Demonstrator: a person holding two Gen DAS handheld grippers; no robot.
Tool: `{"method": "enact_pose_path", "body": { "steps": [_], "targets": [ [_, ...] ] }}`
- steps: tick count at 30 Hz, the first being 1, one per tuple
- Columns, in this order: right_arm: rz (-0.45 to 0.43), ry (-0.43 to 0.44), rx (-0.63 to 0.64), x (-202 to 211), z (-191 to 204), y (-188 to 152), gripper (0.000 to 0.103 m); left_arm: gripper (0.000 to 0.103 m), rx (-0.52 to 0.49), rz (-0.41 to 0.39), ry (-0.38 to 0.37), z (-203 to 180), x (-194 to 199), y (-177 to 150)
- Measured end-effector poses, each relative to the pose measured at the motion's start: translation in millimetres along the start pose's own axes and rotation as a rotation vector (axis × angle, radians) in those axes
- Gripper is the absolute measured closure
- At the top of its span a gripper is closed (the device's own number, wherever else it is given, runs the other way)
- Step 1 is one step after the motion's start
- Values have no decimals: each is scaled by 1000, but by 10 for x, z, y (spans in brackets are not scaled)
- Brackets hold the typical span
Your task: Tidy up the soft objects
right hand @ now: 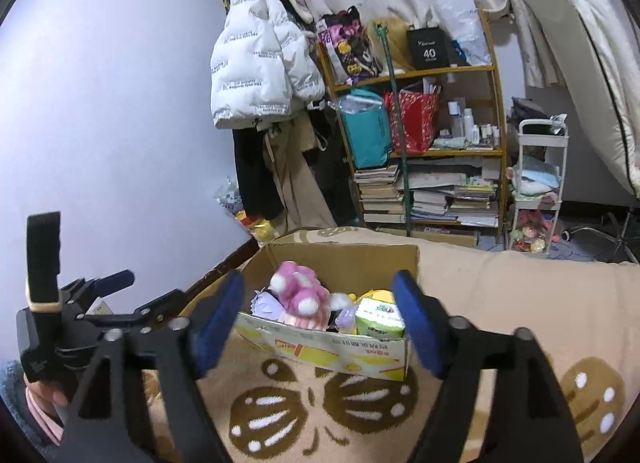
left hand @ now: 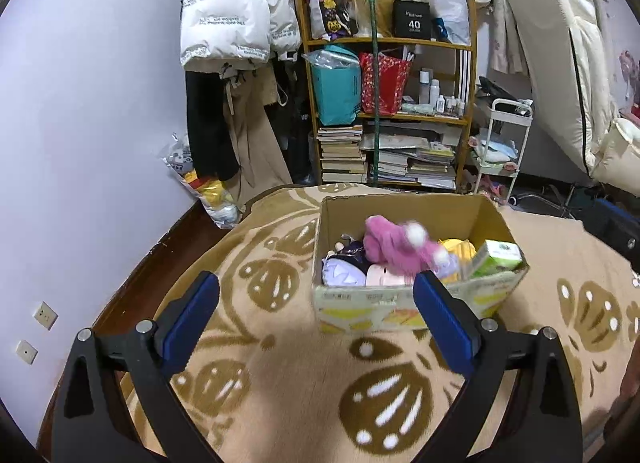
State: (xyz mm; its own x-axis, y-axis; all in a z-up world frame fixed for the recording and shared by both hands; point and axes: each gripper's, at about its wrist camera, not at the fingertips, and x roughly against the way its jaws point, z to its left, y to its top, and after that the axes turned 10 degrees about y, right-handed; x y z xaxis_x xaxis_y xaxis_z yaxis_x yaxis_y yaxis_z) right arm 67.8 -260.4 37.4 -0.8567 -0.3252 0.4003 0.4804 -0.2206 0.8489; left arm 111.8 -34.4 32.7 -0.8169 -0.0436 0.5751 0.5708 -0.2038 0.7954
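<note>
An open cardboard box [left hand: 404,305] sits on a beige blanket with brown leaf prints [left hand: 280,383]. In it lie a pink plush toy [left hand: 394,249] on top, a purple-white plush [left hand: 340,273], a yellow soft item [left hand: 460,247] and a green-white tissue pack [left hand: 498,257]. My left gripper [left hand: 318,305] is open and empty, just short of the box's near wall. The box [right hand: 332,347], pink plush [right hand: 298,289] and tissue pack [right hand: 378,321] show in the right wrist view. My right gripper [right hand: 318,303] is open and empty before the box. The left gripper's body [right hand: 80,303] shows at left.
A wooden shelf [left hand: 390,111] with books, bags and bottles stands behind the bed. A white puffer jacket [left hand: 236,11] hangs on the wall at left. A white trolley [left hand: 504,143] and an upright mattress [left hand: 568,75] are at right. A bag of toys [left hand: 204,187] lies on the floor.
</note>
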Motion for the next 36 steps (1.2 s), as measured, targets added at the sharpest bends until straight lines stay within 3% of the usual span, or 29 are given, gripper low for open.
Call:
{"method": "enact_pose_path", "body": {
  "steps": [4,19,26,36],
  "targets": [
    [-34,-1,13,215,110,7,0,6,11,-10,0,120,227,-99],
    [-64,-38,42,707,317,-107,0,5,-25,-154,68,283,919,-245],
    [-103,-57,58,808,288,-275,0,5,26,-223,71,332,970,-414],
    [-119,-77,86,768,235,-396,0,5,71,-261,65,429,868,-580]
  ]
}}
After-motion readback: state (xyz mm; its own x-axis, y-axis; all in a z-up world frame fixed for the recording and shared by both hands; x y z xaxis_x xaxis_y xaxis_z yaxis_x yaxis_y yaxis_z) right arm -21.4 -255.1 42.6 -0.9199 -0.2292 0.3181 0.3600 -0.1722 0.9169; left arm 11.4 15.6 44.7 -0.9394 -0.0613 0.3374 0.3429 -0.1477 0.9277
